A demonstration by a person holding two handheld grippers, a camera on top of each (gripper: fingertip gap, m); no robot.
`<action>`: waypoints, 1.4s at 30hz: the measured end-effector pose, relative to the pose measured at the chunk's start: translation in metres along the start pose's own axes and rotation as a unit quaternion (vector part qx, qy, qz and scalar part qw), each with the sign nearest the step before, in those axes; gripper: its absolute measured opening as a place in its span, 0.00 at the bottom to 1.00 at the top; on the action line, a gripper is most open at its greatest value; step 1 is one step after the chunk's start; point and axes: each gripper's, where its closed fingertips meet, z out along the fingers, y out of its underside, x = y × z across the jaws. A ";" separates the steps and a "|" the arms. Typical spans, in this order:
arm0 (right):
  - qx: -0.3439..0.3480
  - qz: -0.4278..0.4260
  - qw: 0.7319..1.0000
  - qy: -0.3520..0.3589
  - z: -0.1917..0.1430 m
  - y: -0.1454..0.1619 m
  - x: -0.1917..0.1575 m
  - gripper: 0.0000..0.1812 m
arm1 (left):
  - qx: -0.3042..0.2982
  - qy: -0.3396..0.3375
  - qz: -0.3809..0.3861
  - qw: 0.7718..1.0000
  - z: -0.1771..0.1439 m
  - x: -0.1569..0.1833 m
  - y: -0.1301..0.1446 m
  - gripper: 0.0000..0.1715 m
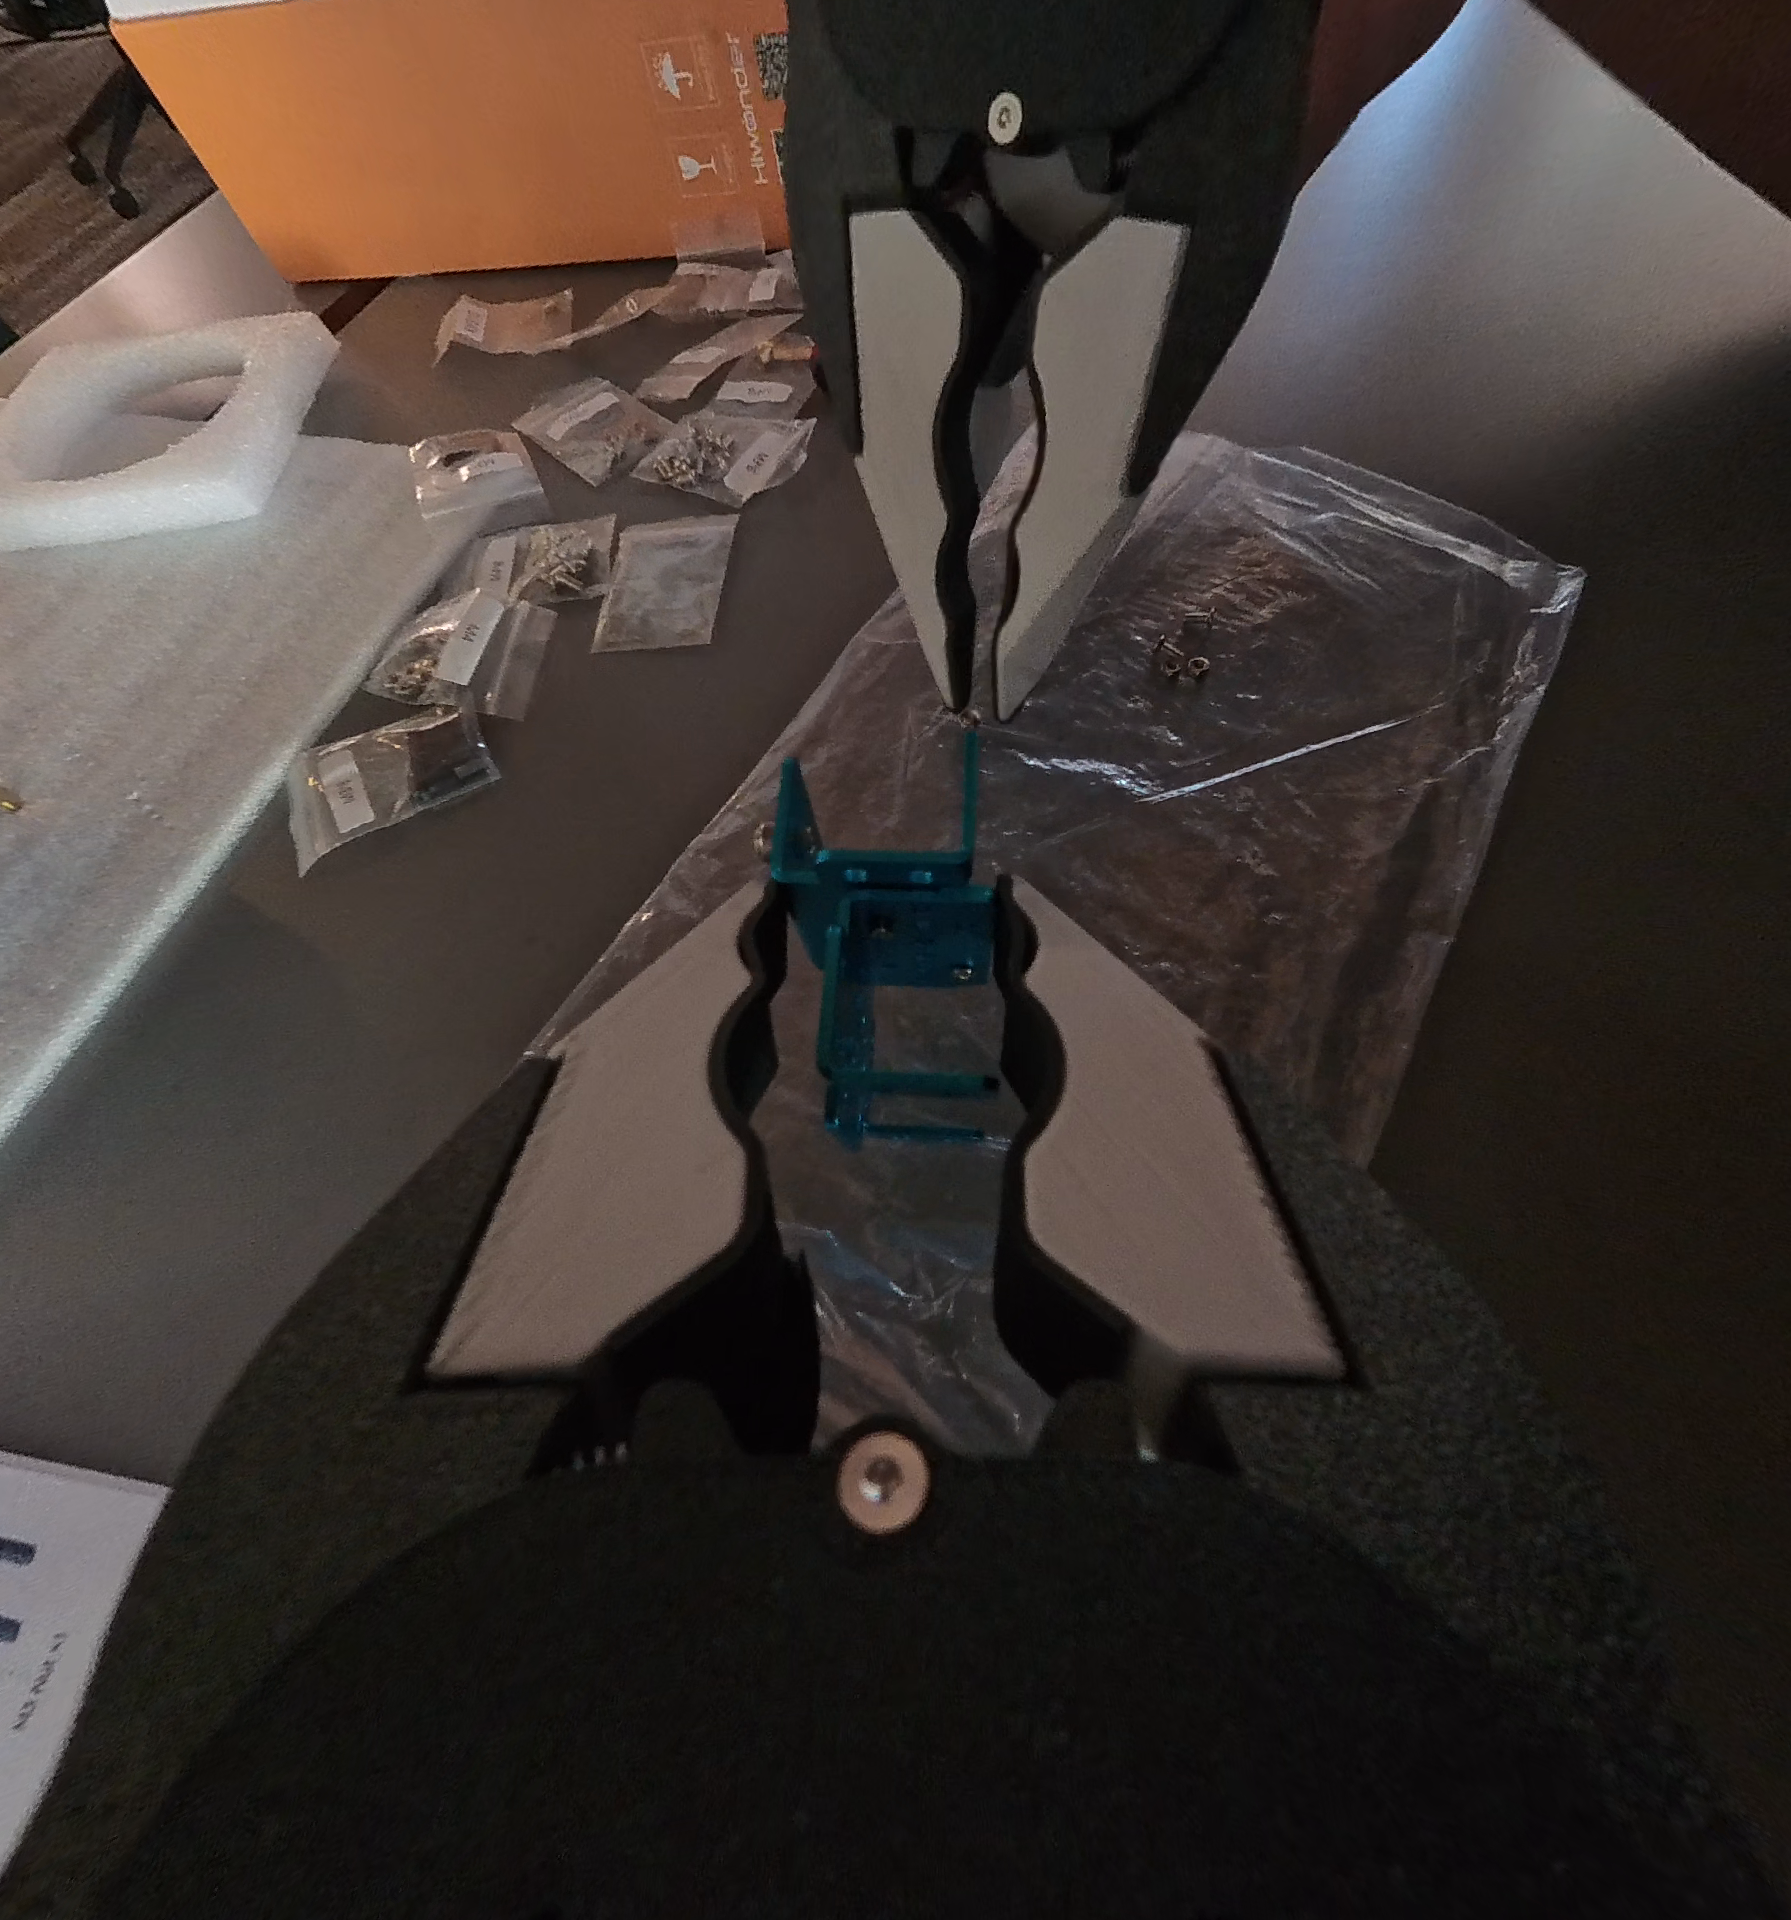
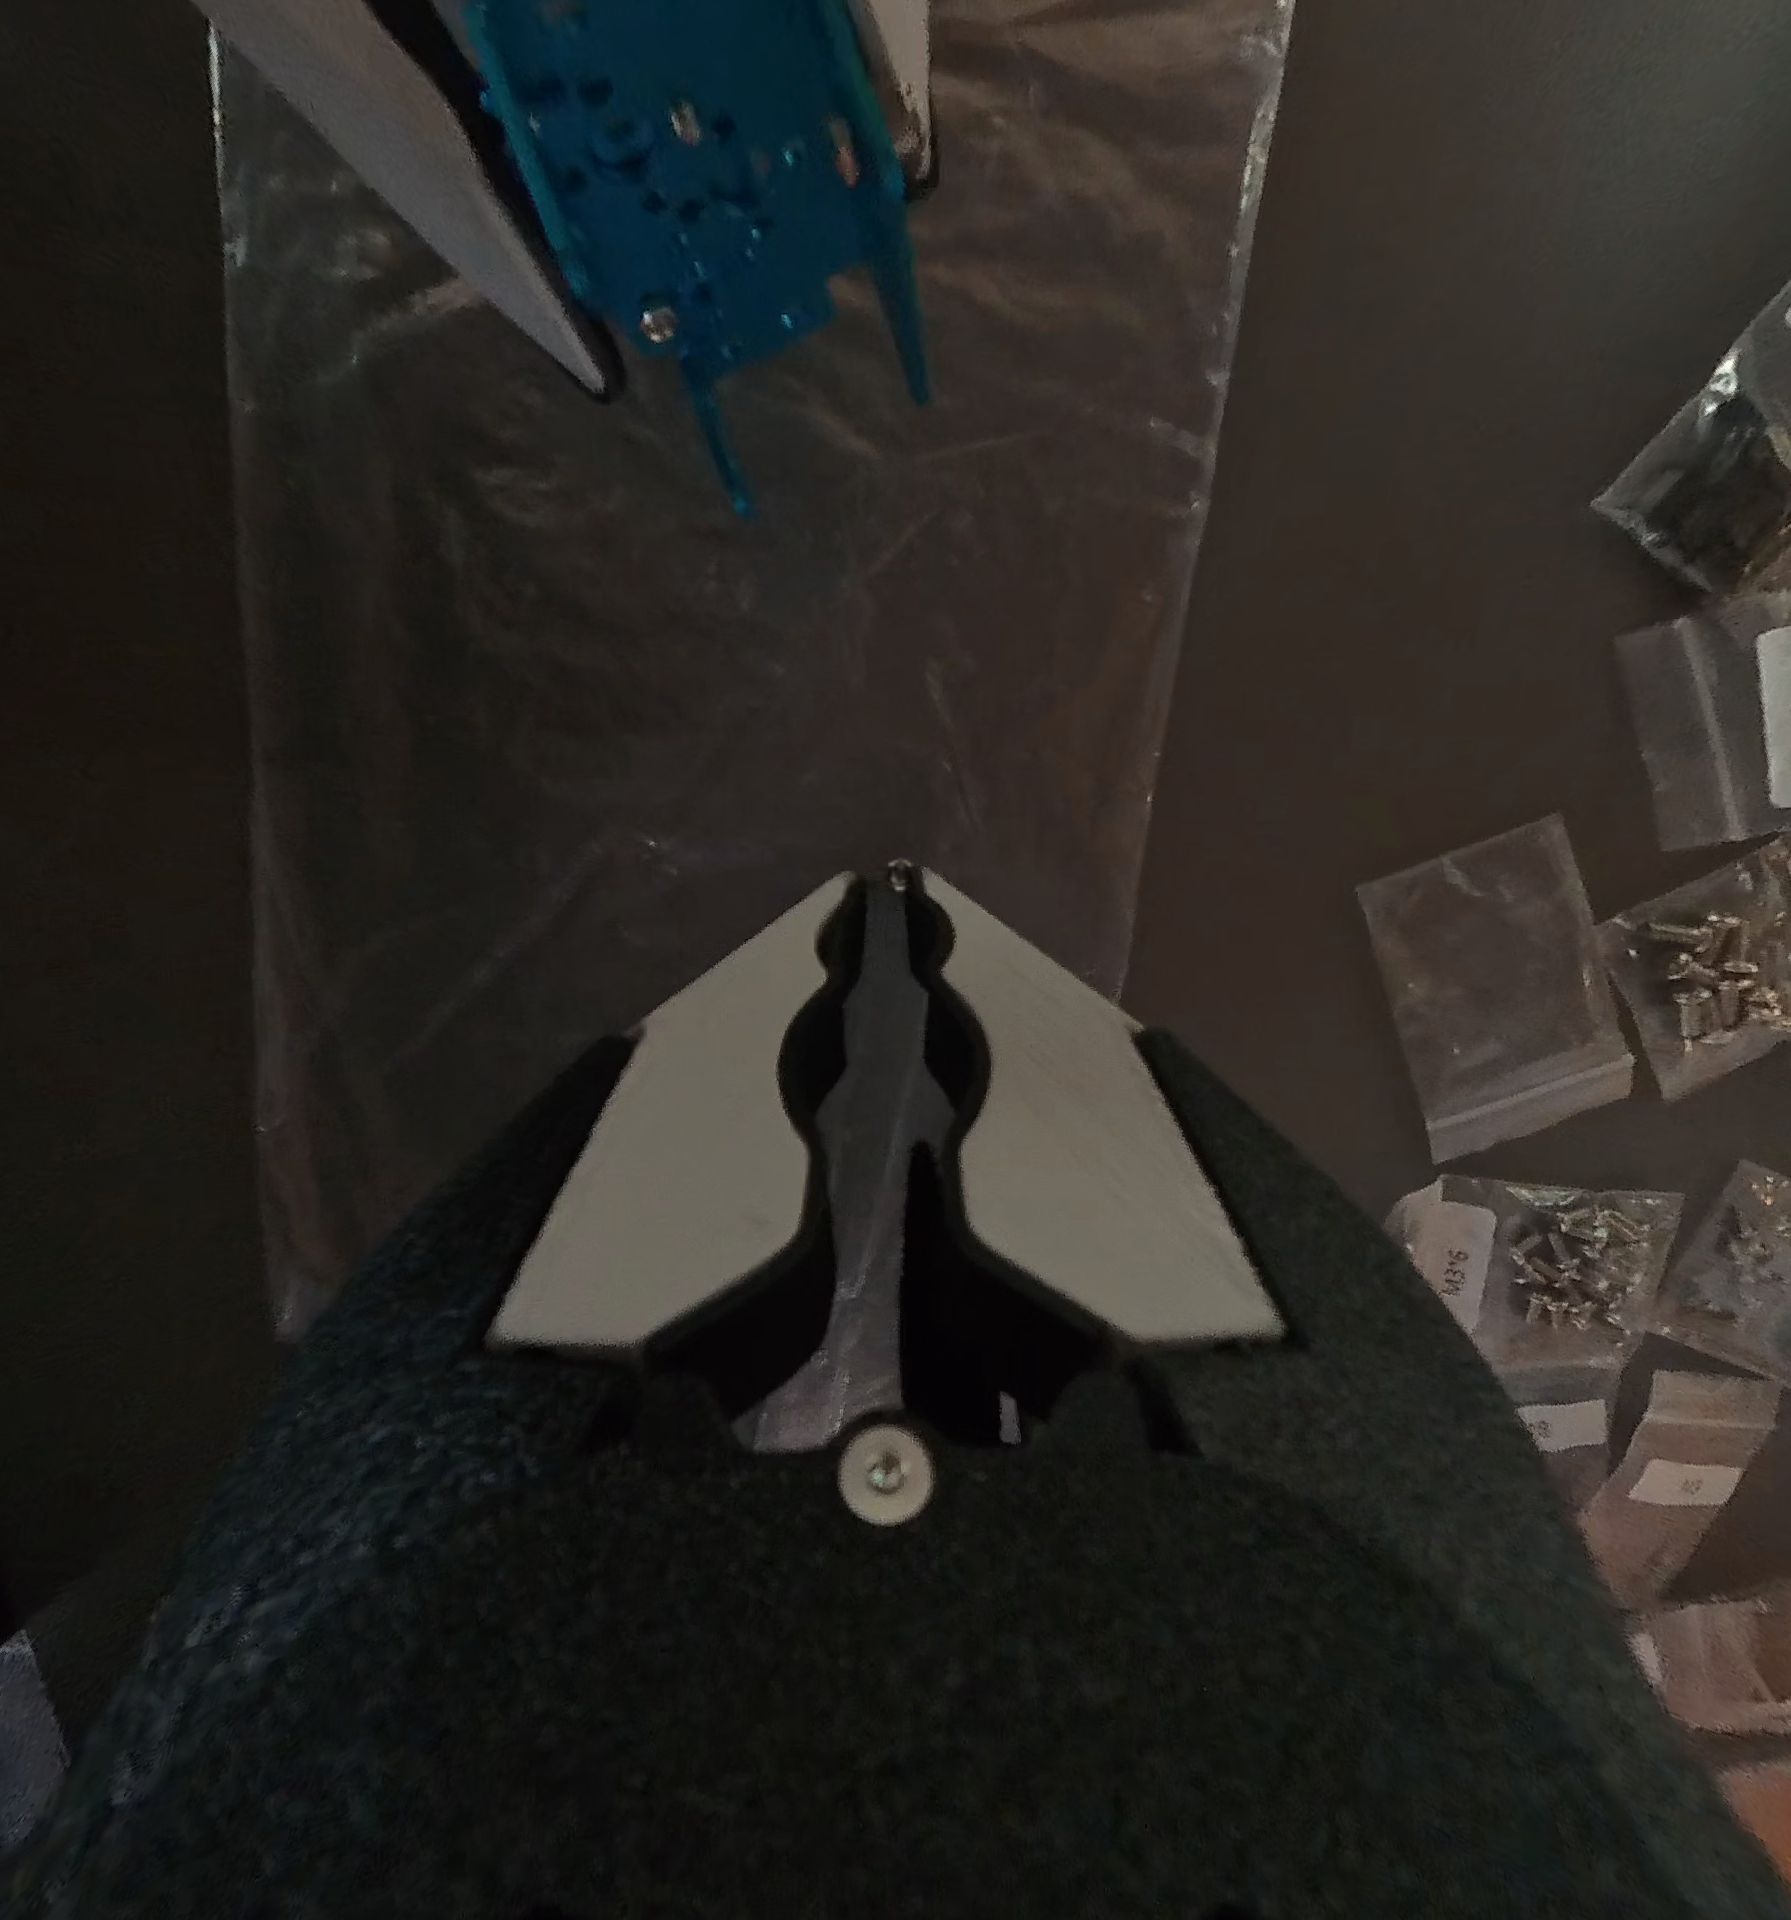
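Between my left tongs, clamped on both sides, sits the teal metal bracket assembly, held above the clear plastic bag. Directly ahead, my right tongs are pinched nearly closed on a tiny screw. Screw packets lie right of them, loose screws beyond.

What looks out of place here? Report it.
A few loose screws lie bare on the clear plastic bag, outside the small labelled bags that hold the rest. Nothing looks spilled or damaged otherwise.
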 end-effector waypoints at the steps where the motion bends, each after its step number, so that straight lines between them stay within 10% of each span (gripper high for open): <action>1: -0.014 -0.001 1.000 0.006 0.001 0.003 0.002 0.05 | 0.000 0.000 0.000 1.000 0.000 0.000 0.000 0.23; 42: -0.095 -0.063 0.993 0.012 0.004 0.002 0.002 0.05 | -0.001 -0.005 0.010 1.000 -0.002 0.001 -0.001 0.23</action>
